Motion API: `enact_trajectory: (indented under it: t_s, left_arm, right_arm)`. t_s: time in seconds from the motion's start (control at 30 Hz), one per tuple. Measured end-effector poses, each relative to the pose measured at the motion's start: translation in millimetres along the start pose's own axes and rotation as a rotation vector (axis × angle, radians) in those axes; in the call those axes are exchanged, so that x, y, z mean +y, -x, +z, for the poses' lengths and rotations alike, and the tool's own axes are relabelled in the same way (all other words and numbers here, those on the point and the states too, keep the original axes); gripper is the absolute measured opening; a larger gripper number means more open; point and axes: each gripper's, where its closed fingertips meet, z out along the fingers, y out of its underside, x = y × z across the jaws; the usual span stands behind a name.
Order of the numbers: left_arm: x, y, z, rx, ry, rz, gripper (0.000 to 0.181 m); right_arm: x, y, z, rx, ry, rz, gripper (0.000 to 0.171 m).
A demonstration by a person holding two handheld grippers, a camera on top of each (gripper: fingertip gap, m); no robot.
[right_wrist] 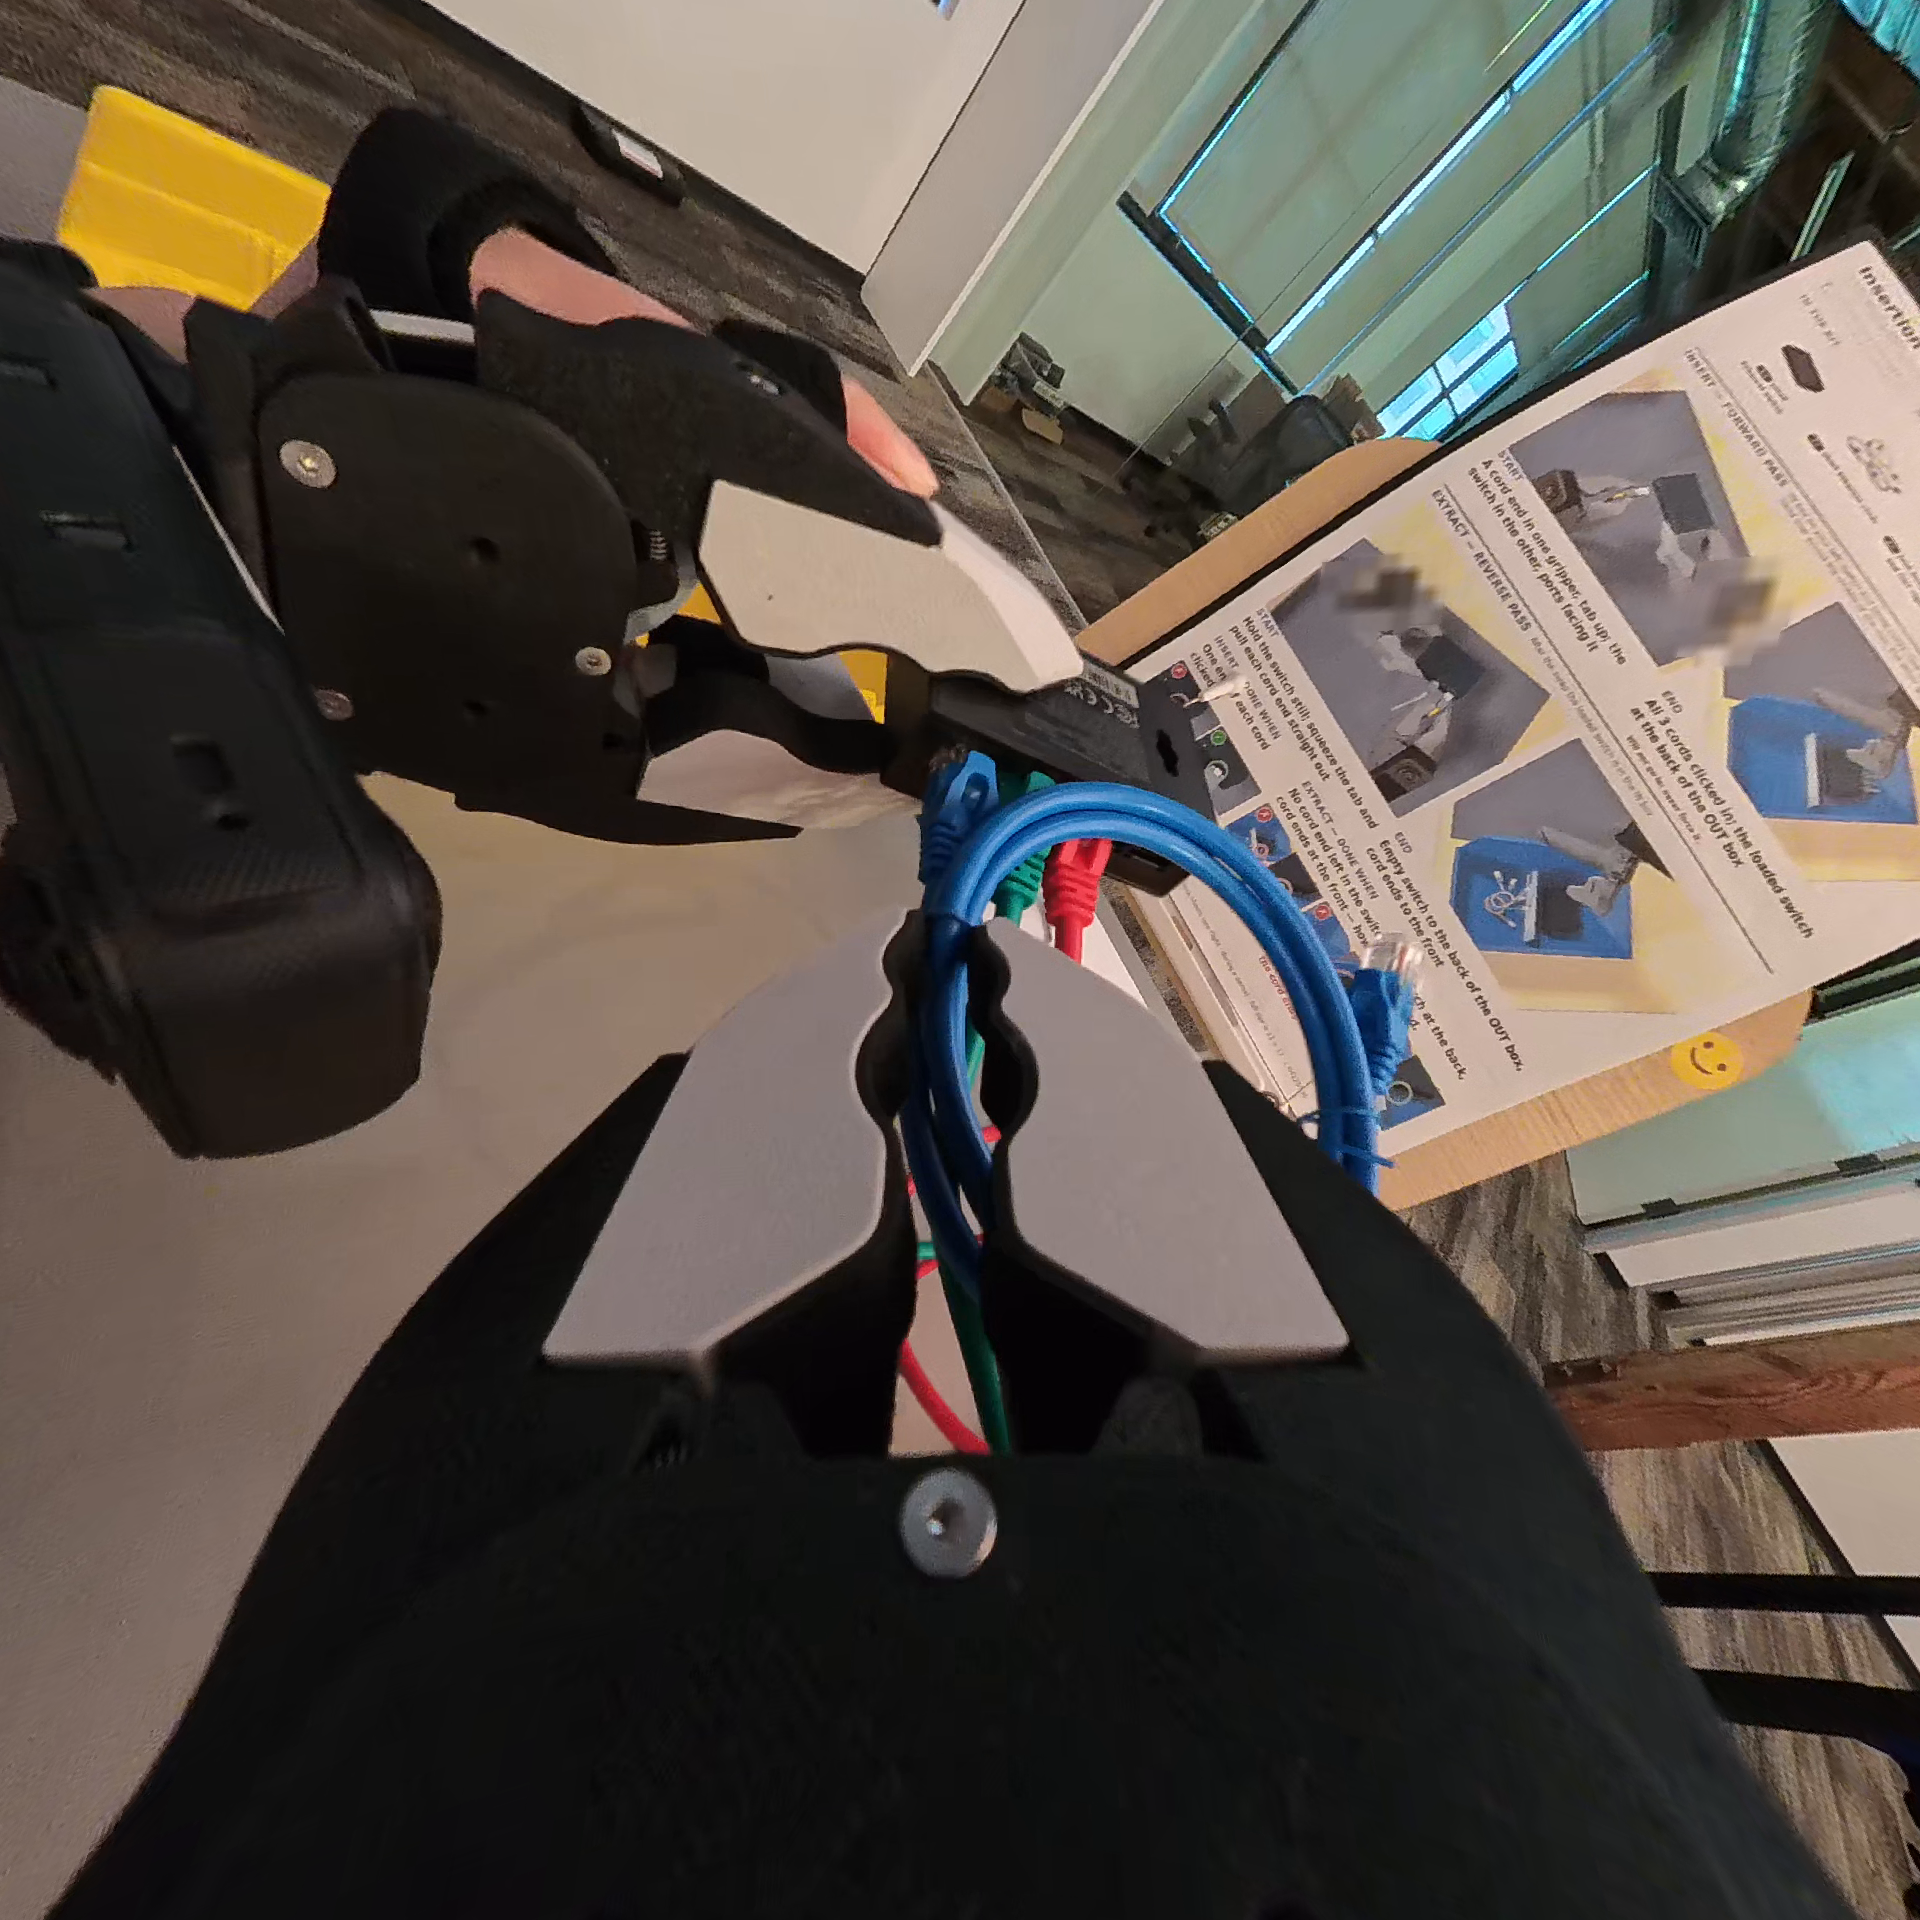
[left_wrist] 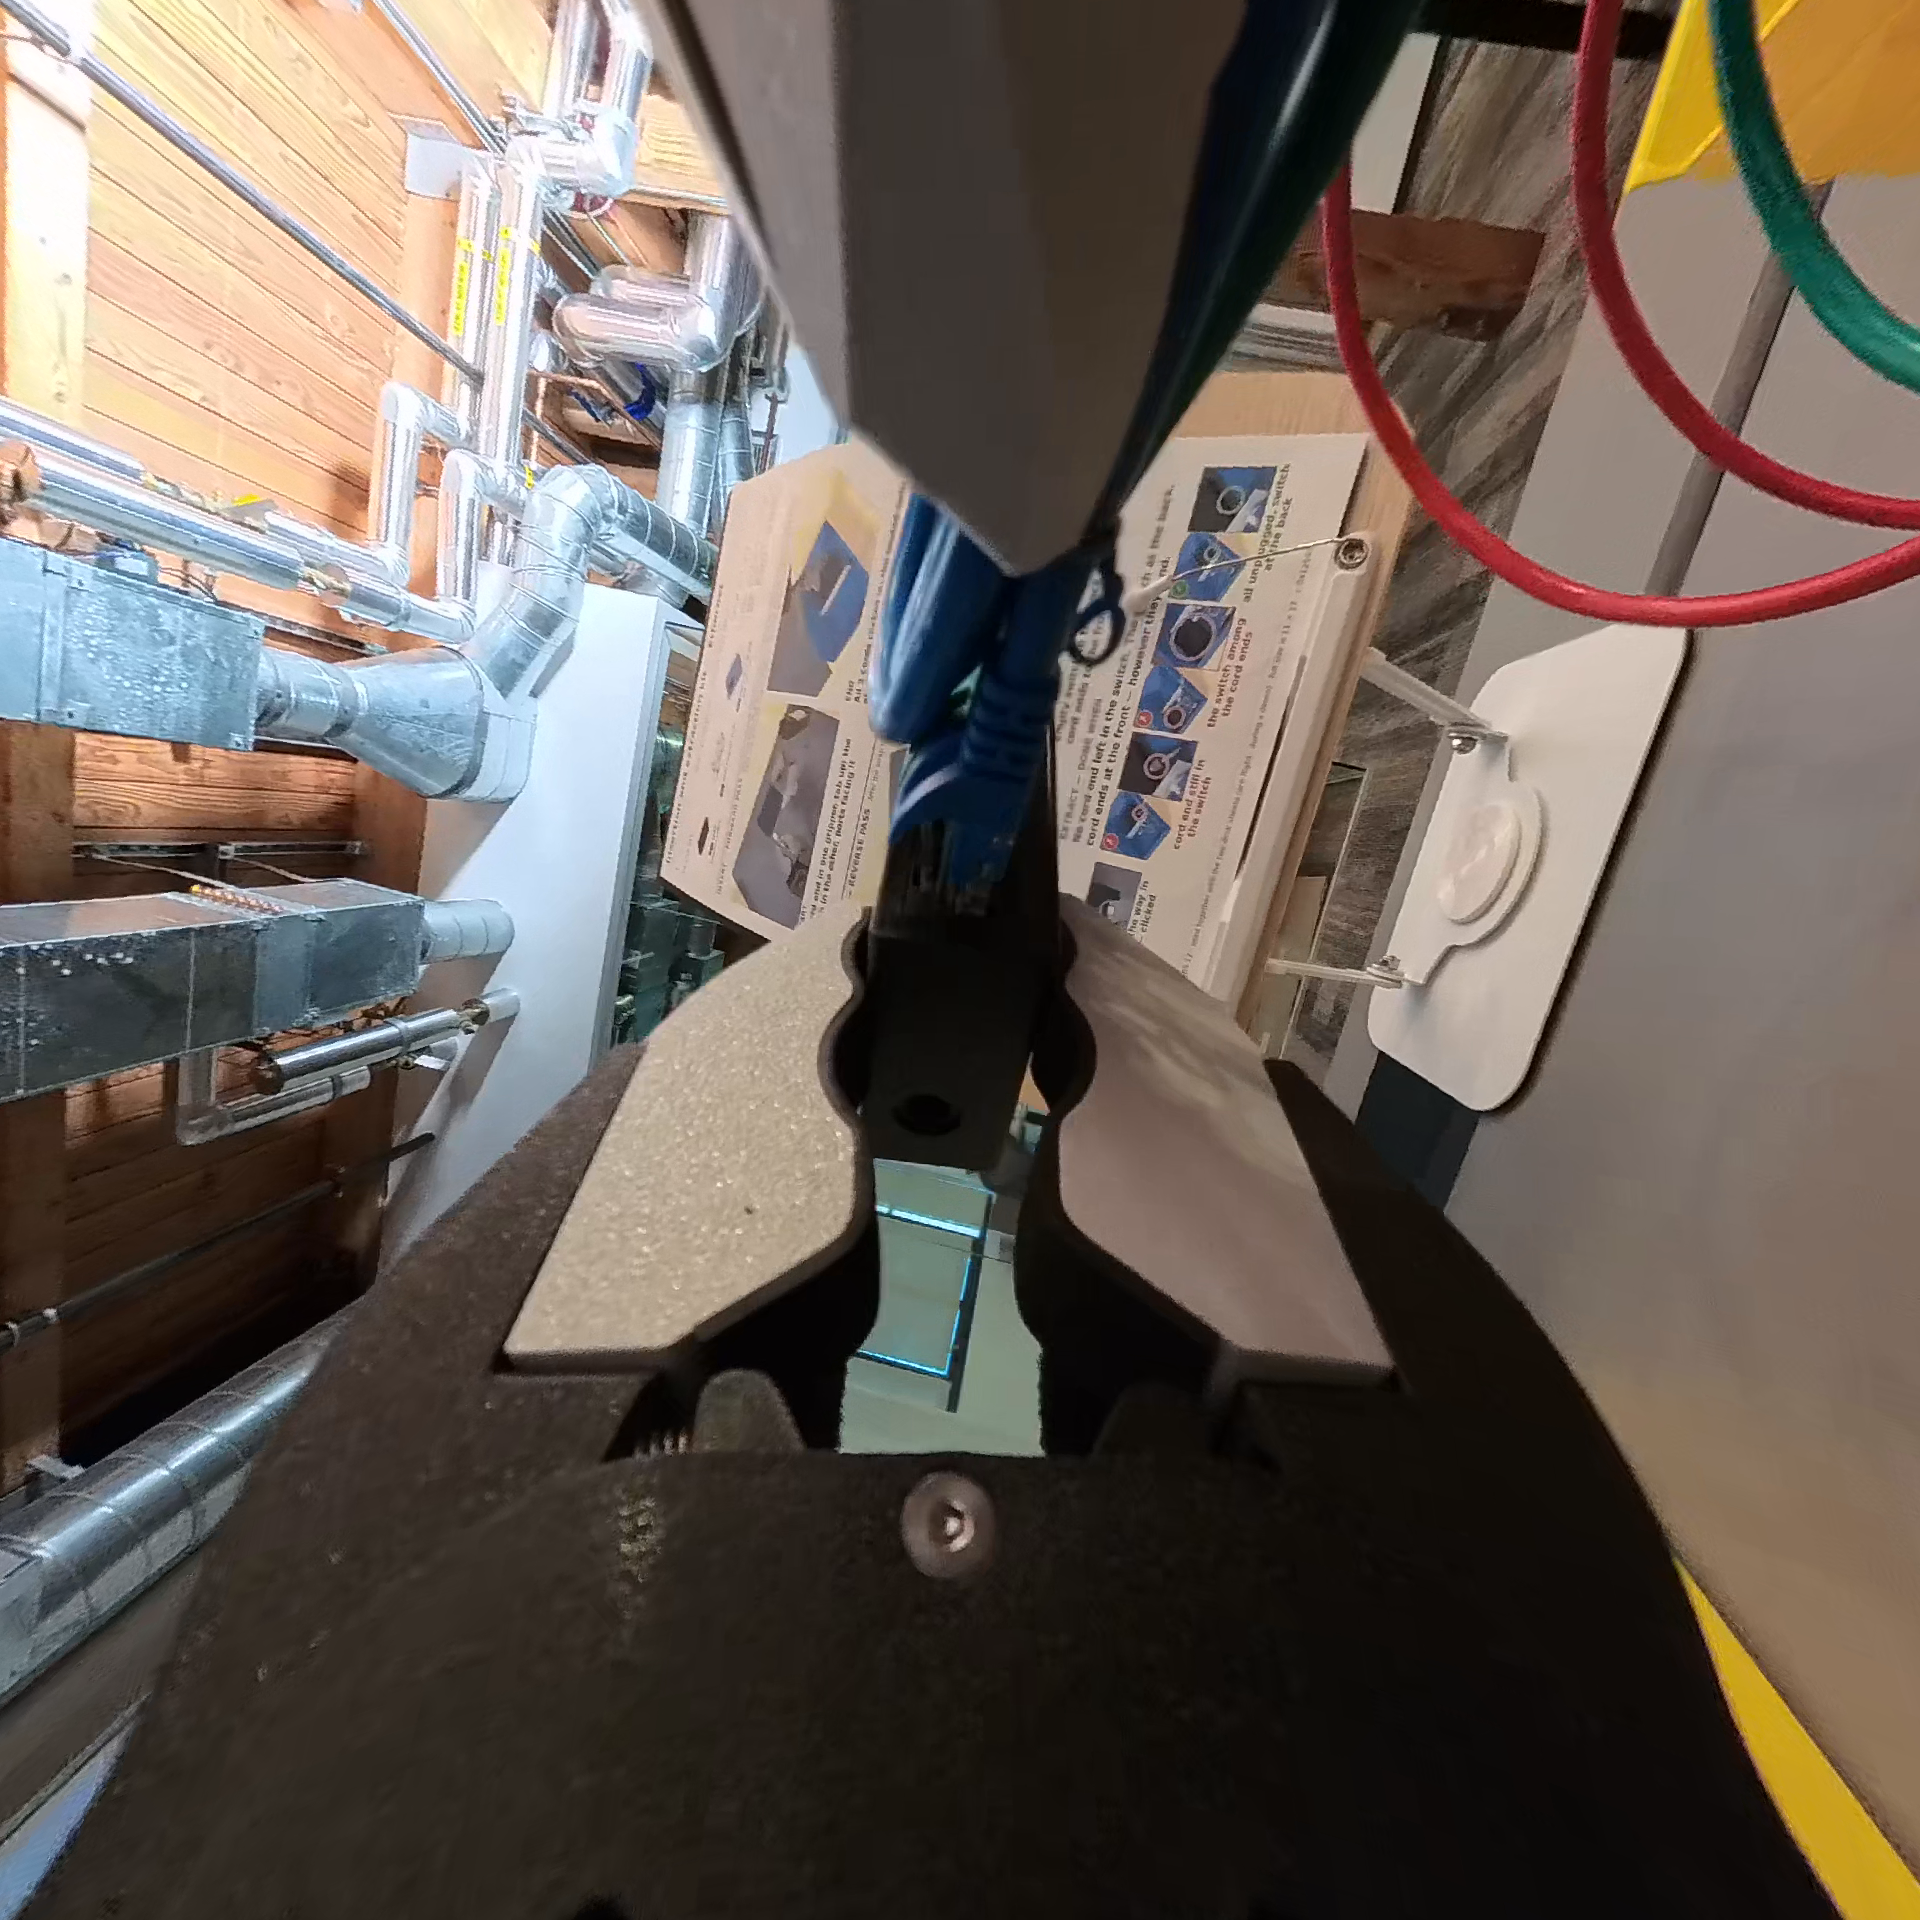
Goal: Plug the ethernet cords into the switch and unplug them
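In the left wrist view my left gripper [left_wrist: 956, 935] is shut on the black switch [left_wrist: 940, 1023], held edge-on between the fingers. A blue plug [left_wrist: 987, 800] sits in the switch. In the right wrist view my right gripper [right_wrist: 945, 935] is shut on the blue cord [right_wrist: 940, 997] just below its plug [right_wrist: 956, 805]. Green [right_wrist: 1023, 873] and red [right_wrist: 1075, 878] plugs sit in the switch [right_wrist: 1049, 717] beside it. The left gripper [right_wrist: 883, 717] holds the switch from the left. The blue cord's free end [right_wrist: 1387, 982] hangs to the right. The right gripper's finger [left_wrist: 935, 260] fills the top of the left wrist view.
An instruction sheet on a cardboard stand [right_wrist: 1558, 727] is close behind the switch; it also shows in the left wrist view [left_wrist: 1226, 675]. Red [left_wrist: 1621, 436] and green [left_wrist: 1808, 239] cords loop at the upper right. A yellow bin [right_wrist: 177, 208] and a pale tabletop [right_wrist: 312, 1299] lie below. Across from one pair of fingers to the other is roughly 8 cm.
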Motion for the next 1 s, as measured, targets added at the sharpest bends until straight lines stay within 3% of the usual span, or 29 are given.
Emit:
enact_trajectory:
  t_s: [1.0]
  left_arm:
    - [-1.9,3.1,-3.5,-0.011,0.011,-0.032,0.026]
  right_arm:
    - [-10.6,2.8,-1.6,0.015,-0.054,0.006,0.004]
